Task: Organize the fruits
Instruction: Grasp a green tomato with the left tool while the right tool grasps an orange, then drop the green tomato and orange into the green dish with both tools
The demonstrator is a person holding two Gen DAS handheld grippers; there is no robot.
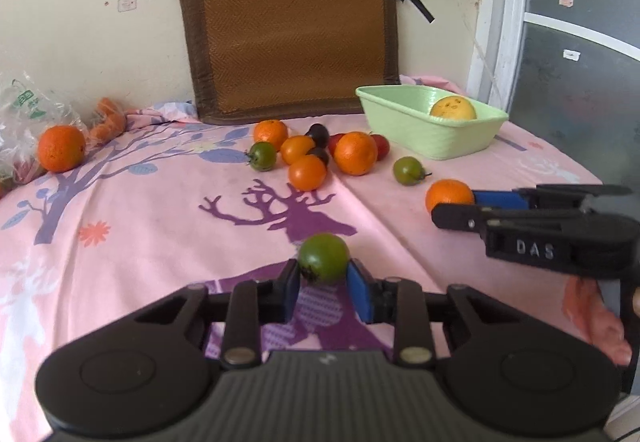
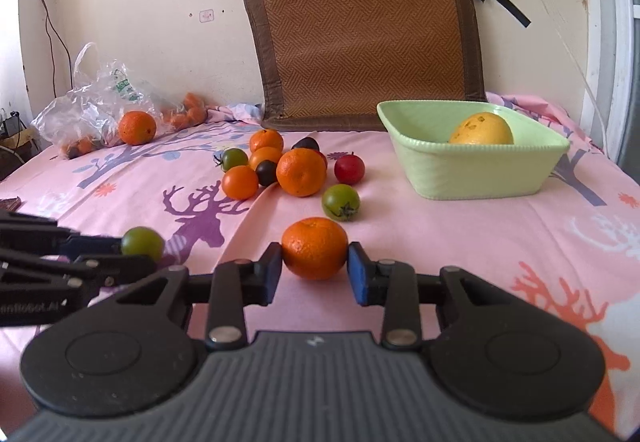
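Fruits lie scattered on the pink tablecloth [image 2: 460, 242], most of them in a loose cluster [image 2: 280, 165] near the middle, with a single yellow fruit [image 2: 482, 129] already in the green bowl [image 2: 480, 177] at the far right. The left gripper [image 1: 323, 282] is clamped on a green tomato [image 1: 323, 257], its blue pads pressing both sides. The right gripper [image 2: 315, 268] is closed on an orange [image 2: 314, 248], pads touching left and right of it. Both fruits sit low, at or just off the cloth; I cannot tell whether they are lifted. The relation that matters next is the bowl's bearing: it lies ahead and to the right of both grippers, past another green tomato [image 2: 341, 201]. The right gripper is the nearer of the two, with only that stray tomato near its path, so I judge it should carry first. The left gripper must cross in front of or behind its partner, which risks a bump. Both fruits are round, so no long axis matters.
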